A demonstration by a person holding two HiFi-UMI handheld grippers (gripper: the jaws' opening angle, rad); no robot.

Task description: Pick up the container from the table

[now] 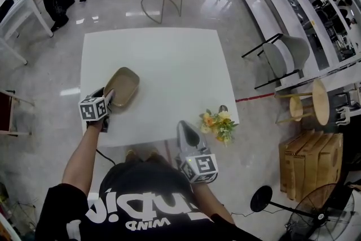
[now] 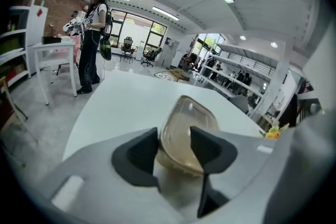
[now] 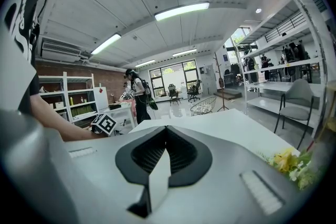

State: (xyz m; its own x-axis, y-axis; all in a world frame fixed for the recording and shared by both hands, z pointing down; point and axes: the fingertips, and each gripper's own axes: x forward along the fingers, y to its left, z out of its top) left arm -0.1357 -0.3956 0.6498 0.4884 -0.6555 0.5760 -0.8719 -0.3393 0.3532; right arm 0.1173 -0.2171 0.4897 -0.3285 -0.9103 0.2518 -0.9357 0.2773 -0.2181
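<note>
As seen from overhead, the tan container (image 1: pixel 123 86) lies near the left side of the white tabletop (image 1: pixel 169 59), its near end at the left tongs (image 1: pixel 108 100). The right tongs (image 1: pixel 189 132) hang over the front edge, near a small bunch of flowers (image 1: pixel 219 124). In the left gripper view, the black pads (image 2: pixel 142 152) pinch the container's near end from both sides. In the right gripper view, those tongs are pressed together, empty.

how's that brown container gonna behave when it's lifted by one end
The container looks like thin, translucent plastic, so it is probably light and somewhat flexible; its wall may bow where the left gripper pinches it. It looks empty and shallow, so gripped at one end it would likely sag or tilt.
</note>
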